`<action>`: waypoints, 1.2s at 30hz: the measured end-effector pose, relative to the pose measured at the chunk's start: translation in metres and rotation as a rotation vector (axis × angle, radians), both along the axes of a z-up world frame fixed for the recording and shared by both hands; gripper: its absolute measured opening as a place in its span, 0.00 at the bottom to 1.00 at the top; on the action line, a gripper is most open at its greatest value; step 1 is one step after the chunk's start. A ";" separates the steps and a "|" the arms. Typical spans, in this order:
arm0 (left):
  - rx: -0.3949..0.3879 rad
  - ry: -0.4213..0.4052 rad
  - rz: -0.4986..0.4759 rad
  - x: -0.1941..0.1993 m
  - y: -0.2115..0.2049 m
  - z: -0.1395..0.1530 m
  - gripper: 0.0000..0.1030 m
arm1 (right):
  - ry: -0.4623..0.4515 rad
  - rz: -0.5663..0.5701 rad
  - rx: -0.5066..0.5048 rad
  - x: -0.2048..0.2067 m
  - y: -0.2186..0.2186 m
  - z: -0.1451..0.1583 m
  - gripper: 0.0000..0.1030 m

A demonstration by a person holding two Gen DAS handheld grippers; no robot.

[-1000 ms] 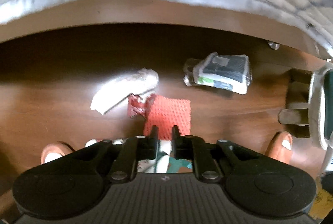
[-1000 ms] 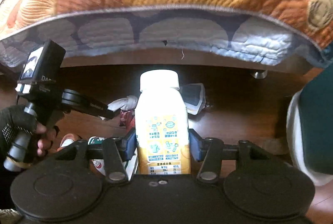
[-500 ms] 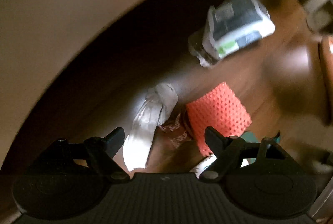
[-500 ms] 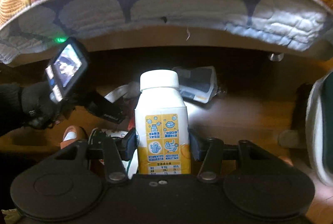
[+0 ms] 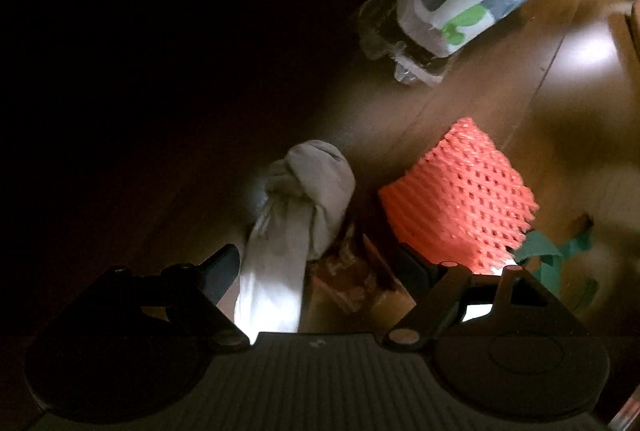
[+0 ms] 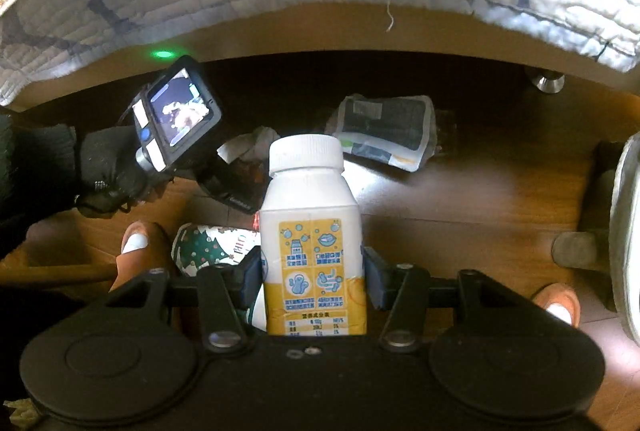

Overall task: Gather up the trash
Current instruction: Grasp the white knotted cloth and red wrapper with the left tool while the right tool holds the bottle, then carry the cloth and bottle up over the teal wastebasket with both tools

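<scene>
I am holding my left hand-held gripper point(image 5: 316, 271), jaws apart, straight above the knotted white cloth wad point(image 5: 298, 215), whose long axis is running up between them.

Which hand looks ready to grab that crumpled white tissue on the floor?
Left. The left gripper is open right over the crumpled tissue; the right gripper already grips a milk bottle.
</scene>
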State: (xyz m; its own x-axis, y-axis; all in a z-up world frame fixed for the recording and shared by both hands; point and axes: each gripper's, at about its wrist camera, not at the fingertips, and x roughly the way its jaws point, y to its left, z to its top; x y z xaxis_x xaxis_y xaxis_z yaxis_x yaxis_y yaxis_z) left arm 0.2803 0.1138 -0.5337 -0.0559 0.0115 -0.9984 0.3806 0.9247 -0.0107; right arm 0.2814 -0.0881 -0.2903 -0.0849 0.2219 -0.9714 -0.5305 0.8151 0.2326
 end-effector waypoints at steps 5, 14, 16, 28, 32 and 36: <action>0.007 0.021 0.026 0.002 0.008 -0.013 0.81 | 0.008 0.001 -0.006 -0.002 0.002 -0.002 0.49; 0.000 -0.020 0.127 0.002 0.028 -0.006 0.44 | -0.012 0.006 0.002 -0.002 0.004 0.003 0.49; -0.003 -0.010 0.135 0.002 0.030 -0.003 0.34 | -0.024 0.006 0.009 -0.002 0.004 0.006 0.49; -0.029 -0.019 0.272 -0.009 0.026 0.060 0.32 | -0.089 0.003 0.060 -0.002 -0.001 0.029 0.49; -0.030 -0.015 0.277 -0.019 0.015 0.094 0.32 | -0.128 -0.003 0.074 -0.001 -0.004 0.042 0.49; -0.042 -0.032 0.278 -0.027 -0.005 0.139 0.32 | -0.171 -0.015 0.101 -0.005 -0.013 0.059 0.49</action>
State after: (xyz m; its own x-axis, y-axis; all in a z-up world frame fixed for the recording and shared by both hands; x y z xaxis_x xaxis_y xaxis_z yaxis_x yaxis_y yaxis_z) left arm 0.2531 0.1093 -0.3945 -0.0194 -0.0410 -0.9990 0.1135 0.9926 -0.0430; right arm 0.2768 -0.1011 -0.2313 0.0835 0.3194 -0.9439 -0.5573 0.8002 0.2215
